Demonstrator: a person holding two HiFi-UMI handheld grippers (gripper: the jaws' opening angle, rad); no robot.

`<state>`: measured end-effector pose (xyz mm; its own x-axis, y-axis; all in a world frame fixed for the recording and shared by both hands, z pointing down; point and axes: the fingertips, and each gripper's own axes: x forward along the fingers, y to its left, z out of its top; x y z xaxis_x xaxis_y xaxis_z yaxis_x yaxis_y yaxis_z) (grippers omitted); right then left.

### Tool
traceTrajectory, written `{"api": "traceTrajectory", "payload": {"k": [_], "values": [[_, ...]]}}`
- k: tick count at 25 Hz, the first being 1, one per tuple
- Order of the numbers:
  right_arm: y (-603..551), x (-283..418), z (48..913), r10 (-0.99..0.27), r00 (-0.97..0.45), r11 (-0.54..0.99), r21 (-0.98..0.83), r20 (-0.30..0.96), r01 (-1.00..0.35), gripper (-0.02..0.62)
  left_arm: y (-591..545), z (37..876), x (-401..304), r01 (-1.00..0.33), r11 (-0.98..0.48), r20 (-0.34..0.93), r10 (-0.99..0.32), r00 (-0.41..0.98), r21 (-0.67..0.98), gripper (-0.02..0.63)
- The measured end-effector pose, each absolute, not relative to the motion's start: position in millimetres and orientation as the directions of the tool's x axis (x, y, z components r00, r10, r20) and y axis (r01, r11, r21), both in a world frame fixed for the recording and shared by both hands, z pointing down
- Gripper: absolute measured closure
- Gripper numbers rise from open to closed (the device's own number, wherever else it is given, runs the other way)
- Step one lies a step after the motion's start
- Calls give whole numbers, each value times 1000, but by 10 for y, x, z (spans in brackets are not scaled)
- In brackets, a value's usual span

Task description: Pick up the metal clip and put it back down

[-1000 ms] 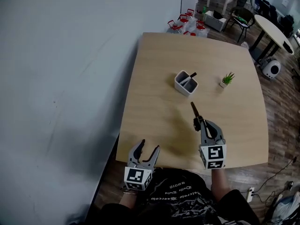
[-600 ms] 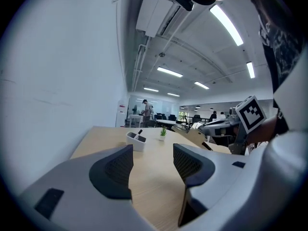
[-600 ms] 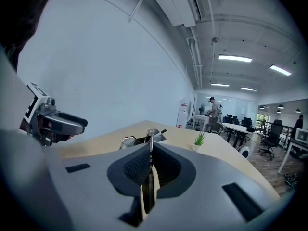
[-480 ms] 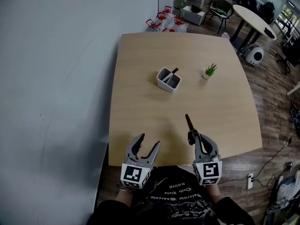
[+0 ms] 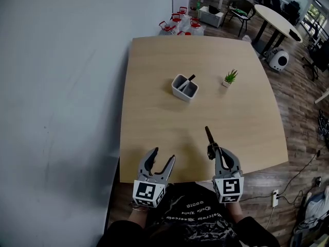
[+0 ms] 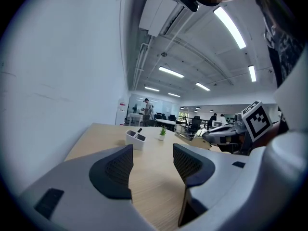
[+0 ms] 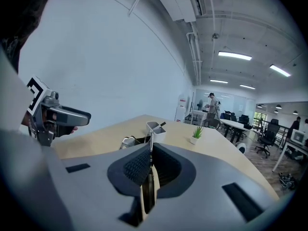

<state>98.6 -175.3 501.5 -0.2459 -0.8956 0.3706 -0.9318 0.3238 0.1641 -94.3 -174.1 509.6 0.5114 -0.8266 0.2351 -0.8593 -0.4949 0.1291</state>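
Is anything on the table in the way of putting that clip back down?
Nothing visible. The right gripper holds the metal clip over bare table; the white holder and small plant stand well beyond it.

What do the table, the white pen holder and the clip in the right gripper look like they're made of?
Table: pale matte wood grain, probably laminate or veneer.
Pen holder: smooth white, plastic or ceramic, unclear.
Clip: thin dark strip, silvery edge in the right gripper view, likely metal.
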Motion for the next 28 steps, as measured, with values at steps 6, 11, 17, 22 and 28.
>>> {"api": "traceTrajectory", "payload": {"k": [6,11,17,22,28], "values": [[-1942,1199,5109,-901,-184,284,211,394,-935,581,-1762,5174,-948,-873,-470,261,-833,487,130,342],[-2167,1499,5191,-901,-139,260,253,412,-932,581,-1845,5132,-864,-870,-473,251,-833,493,141,342],[-2452,1798,5354,-886,-104,255,290,451,-922,581,-1968,5138,-738,-869,-482,263,-829,493,111,342],[-2712,2062,5610,-858,-78,262,303,508,-916,581,-2087,5178,-660,-873,-475,283,-828,485,105,342],[-2980,2218,5886,-824,-56,322,383,564,-866,581,-2239,5199,-680,-889,-448,304,-837,455,95,342]]}}
